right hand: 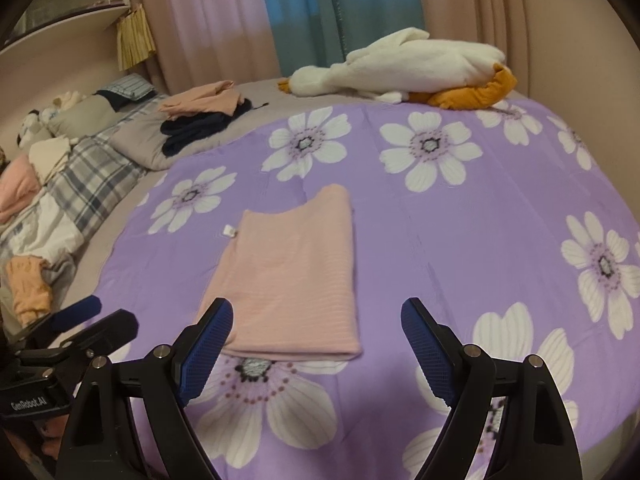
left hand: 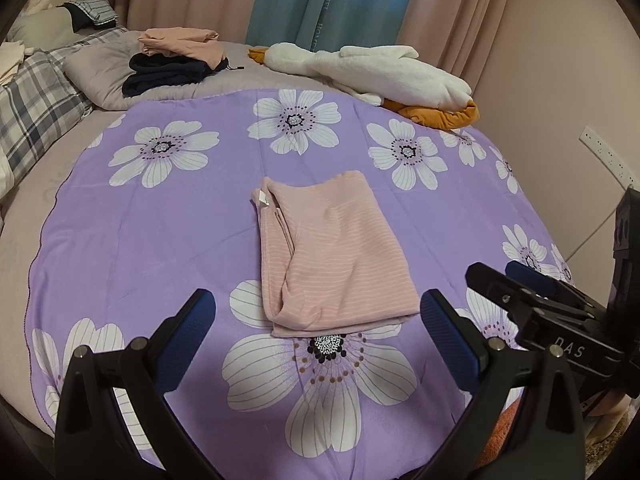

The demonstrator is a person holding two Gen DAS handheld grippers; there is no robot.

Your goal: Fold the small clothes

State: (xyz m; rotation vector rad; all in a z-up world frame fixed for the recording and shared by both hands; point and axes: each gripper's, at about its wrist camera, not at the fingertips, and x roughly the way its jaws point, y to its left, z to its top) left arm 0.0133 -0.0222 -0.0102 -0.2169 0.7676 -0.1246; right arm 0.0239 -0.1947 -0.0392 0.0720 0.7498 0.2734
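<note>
Just ahead of both grippers, on a purple bedspread printed with large white flowers, lies a folded pink garment; it rests flat, a small white label showing at its far left corner, and its near edge touches the dark centre of one flower. Left gripper hangs over the near part of the spread with its blue-padded fingers spread wide and nothing between them — the garment's near edge sits just beyond the tips; right gripper does the same from the right side, jaws wide apart and empty, its left finger overlapping the garment's near left corner in the picture, though whether it touches the cloth I cannot tell. Each gripper shows at the edge of the other's view, close beside it.

Beyond the garment, at the far side of the bed, a white plush goose with orange feet lies on its side; to the far left of the grippers a stack of folded clothes, pink on top of dark navy, sits on a grey quilt; a plaid blanket and pillows run along the left. Behind the bed hang pink and blue curtains; a white wall socket strip shows on the pink wall to the right.
</note>
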